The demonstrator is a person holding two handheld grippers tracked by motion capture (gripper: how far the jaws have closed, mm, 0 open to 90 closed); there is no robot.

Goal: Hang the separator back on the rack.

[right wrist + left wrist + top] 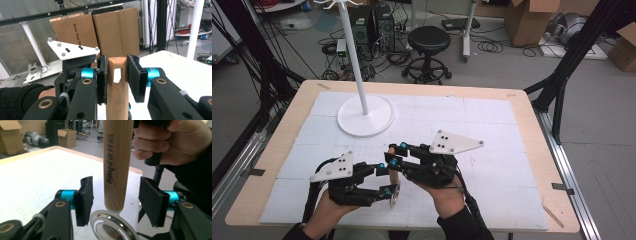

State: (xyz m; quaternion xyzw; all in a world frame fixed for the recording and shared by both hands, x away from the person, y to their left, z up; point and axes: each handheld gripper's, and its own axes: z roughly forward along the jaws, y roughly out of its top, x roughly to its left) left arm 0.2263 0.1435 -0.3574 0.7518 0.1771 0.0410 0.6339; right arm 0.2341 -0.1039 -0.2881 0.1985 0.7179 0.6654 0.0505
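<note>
Wooden-handled tool (394, 175) held upright over white table mat (492, 150).
Right gripper (117, 75): pads clamp the slotted handle top. Left gripper (115, 200): jaws wide apart, flanking the handle without touching. Long axis vertical; metal ring end (112, 226) down, partly cut off. White stand (364, 112) at 11 o'clock; stool (428, 50) and boxes beyond.

Stand base (365, 116) behind tongs — utensil (393, 181) seemingly between them.

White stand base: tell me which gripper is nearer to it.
Right. The right gripper, shut on the wooden handle, sits just in front of the white stand base; the left gripper, open around the handle, is closer to the person.
</note>
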